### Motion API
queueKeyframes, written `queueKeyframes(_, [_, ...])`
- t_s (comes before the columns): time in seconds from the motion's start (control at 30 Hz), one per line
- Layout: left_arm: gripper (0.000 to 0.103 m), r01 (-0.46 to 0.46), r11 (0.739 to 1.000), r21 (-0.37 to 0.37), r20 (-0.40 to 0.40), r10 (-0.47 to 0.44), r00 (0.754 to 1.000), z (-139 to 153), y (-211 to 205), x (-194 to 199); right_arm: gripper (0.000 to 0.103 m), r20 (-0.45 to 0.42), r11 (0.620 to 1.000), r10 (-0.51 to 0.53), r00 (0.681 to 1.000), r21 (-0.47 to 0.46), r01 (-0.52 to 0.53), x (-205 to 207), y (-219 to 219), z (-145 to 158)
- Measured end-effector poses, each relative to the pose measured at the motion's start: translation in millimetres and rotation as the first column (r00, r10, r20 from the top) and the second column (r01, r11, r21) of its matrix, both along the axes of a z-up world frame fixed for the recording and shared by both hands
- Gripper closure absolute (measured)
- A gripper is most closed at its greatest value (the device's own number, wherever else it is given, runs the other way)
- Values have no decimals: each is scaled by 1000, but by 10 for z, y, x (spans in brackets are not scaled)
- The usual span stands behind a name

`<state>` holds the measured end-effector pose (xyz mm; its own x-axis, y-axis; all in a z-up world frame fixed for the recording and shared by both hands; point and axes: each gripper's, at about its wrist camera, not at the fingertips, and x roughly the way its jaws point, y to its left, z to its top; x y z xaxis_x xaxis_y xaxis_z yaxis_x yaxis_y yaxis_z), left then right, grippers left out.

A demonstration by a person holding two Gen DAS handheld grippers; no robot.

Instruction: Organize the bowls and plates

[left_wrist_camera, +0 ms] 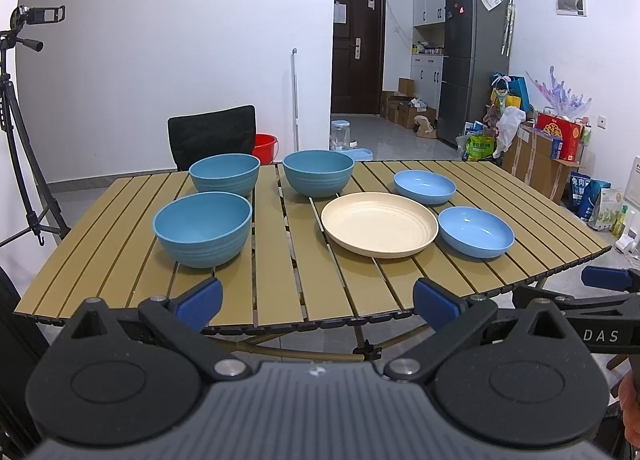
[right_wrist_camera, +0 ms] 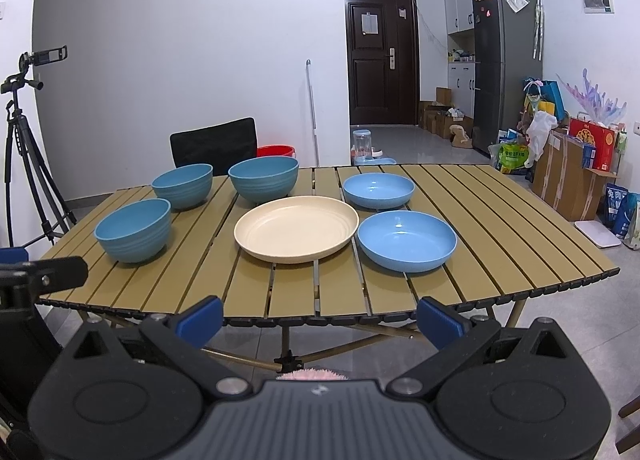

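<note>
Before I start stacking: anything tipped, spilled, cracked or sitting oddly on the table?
Nothing stands out. The three deep blue bowls, the cream plate and two shallow blue dishes all sit upright, empty and apart on the slatted table. Both grippers are open, short of the table.

A slatted folding table [left_wrist_camera: 280,260] fills the foreground. Behind its far edge stands a black chair [left_wrist_camera: 212,136], with a red bucket [left_wrist_camera: 265,148] just beside it on the floor. A camera on a tripod [left_wrist_camera: 16,108] stands at the left by the white wall. A dark brown door [right_wrist_camera: 382,56] closes the hallway, and a grey refrigerator [right_wrist_camera: 506,64] rises to its right. Cardboard boxes [right_wrist_camera: 568,176] and what look like bags of groceries crowd the right wall.
</note>
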<state>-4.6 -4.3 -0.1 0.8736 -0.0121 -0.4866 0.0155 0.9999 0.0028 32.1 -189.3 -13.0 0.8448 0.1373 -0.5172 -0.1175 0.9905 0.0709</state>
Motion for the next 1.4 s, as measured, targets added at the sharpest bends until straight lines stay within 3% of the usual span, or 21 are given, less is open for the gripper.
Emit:
queueKeyframes(0.73, [0,-38,999,-17,-70,37,997,-148,112,407,0,-80,1000,18,997,16,-17,433,-66,-249])
queueKeyframes(1.4, [0,-54,998,-25,-147,49,988,-250,187,1053,0,-129,1000,19,991,13,-17,1080,-63,-391])
